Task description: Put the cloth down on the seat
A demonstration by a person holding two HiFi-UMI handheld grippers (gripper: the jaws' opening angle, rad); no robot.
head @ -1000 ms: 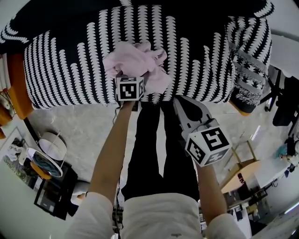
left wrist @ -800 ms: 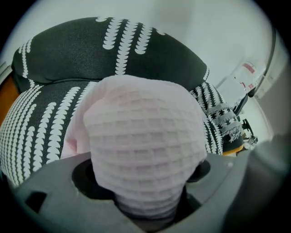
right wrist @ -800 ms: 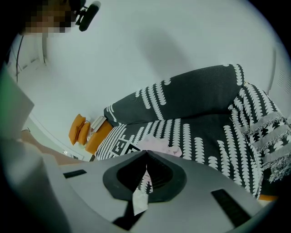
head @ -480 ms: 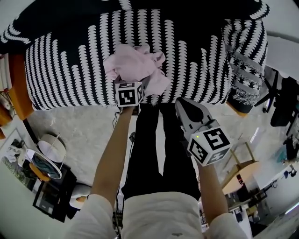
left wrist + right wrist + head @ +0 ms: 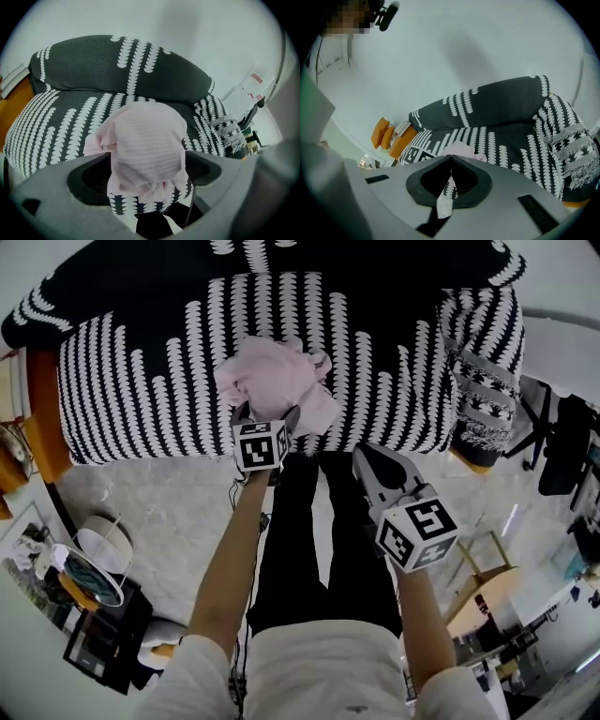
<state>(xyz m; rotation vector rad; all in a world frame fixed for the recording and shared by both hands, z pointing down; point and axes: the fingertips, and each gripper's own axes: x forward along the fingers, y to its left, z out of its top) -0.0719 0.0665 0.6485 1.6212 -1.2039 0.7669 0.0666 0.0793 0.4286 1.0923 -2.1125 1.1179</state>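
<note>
A crumpled pink cloth (image 5: 274,381) (image 5: 146,150) lies on the sofa seat (image 5: 150,381), which has a black cover with white stripes, and its near end hangs over the front edge. My left gripper (image 5: 267,412) (image 5: 147,165) is at that front edge and its jaws are opening; they stand wide on either side of the cloth's near end without pressing it. Over the person's legs, short of the sofa, my right gripper (image 5: 360,452) (image 5: 451,157) is shut with nothing in it.
A fringed patterned throw (image 5: 483,390) drapes the sofa's right arm. Orange cushions (image 5: 37,427) sit at its left end. On the floor are a round white stand (image 5: 98,554) at left, a wooden stool (image 5: 487,582) at right and a dark chair (image 5: 567,446).
The left gripper's jaws have spread apart and let go of the cloth, which stays on the seat. The right gripper has hardly moved.
</note>
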